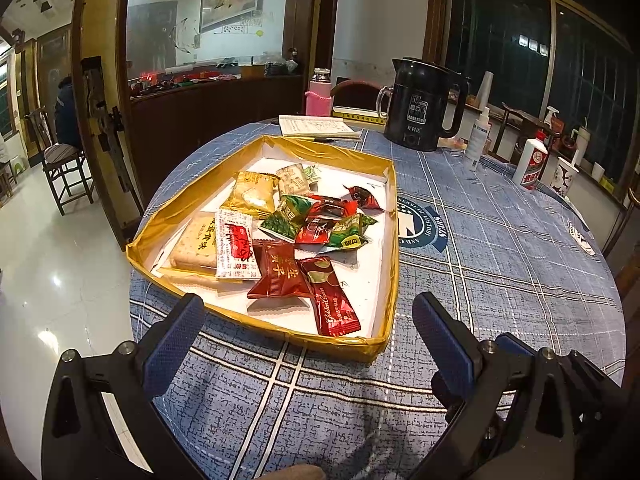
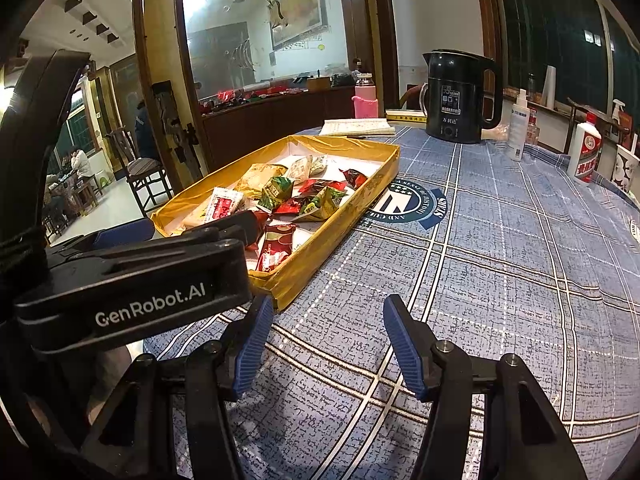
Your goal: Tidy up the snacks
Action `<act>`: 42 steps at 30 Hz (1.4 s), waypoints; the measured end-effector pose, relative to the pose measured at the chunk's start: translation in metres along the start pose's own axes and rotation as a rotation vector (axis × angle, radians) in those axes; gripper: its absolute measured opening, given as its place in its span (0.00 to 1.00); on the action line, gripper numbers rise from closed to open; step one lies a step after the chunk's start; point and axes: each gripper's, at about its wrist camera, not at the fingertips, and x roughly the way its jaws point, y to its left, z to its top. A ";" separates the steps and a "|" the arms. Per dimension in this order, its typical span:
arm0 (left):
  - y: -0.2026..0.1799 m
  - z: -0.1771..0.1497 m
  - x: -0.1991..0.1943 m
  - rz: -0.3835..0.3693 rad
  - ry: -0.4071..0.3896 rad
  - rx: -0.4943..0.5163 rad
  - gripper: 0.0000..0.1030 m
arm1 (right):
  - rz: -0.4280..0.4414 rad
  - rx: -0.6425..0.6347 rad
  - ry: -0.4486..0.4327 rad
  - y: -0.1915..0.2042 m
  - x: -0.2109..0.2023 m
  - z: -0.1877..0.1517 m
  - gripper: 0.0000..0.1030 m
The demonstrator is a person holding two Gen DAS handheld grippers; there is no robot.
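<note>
Broadly, a round desk (image 1: 500, 280) under a blue plaid cloth filled both views, its printed crest lying just beside the right wall of a shallow gold-edged tray (image 1: 384, 346). That tray sat toward the left of the desk, white inside, and held all the snacks in a loose heap.

Behind the tray, at the far edge, stood a black kettle (image 1: 424, 108), with an open booklet (image 1: 316, 126) to its left and a pink-sleeved bottle (image 1: 319, 94) beyond that. A white spray bottle (image 1: 478, 140) and a white liquor bottle with a red label (image 1: 530, 164) stood further right, well apart from the tray.

The left tool (image 1: 308, 332) hovered over the tray's near rim, its blue-padded fingers spread wide and holding nothing. The right tool (image 2: 328, 340) hung over bare cloth to the right of the tray, its fingers likewise apart and empty; in its view the black body of the left tool crossed in front of the tray's near corner.

Among the snacks, a large cracker pack (image 1: 196, 244) lay at the left, overlapped by a red-and-white sachet (image 1: 234, 244). A yellow pack (image 1: 252, 194) lay behind them. Green packets (image 1: 286, 218) and small dark red candies (image 1: 332, 206) clustered in the middle. Nearest the left tool lay a red packet with gold characters (image 1: 278, 270) and a long dark red bar wrapper (image 1: 330, 298), touching each other.
</note>
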 end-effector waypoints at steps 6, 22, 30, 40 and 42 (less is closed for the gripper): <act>-0.001 -0.002 0.002 -0.005 0.003 0.003 1.00 | 0.001 0.000 0.000 0.000 0.000 0.000 0.58; -0.001 -0.001 0.004 -0.012 0.009 0.004 1.00 | 0.002 0.000 0.002 0.000 0.000 0.000 0.58; -0.001 -0.002 0.004 -0.012 0.011 0.005 1.00 | 0.003 0.001 0.001 0.000 0.000 0.000 0.58; -0.001 -0.003 0.004 -0.014 0.012 0.006 1.00 | 0.005 0.001 0.002 -0.001 0.001 -0.001 0.59; -0.001 -0.002 0.005 -0.014 0.012 0.005 1.00 | 0.006 0.000 0.002 -0.001 0.001 -0.001 0.59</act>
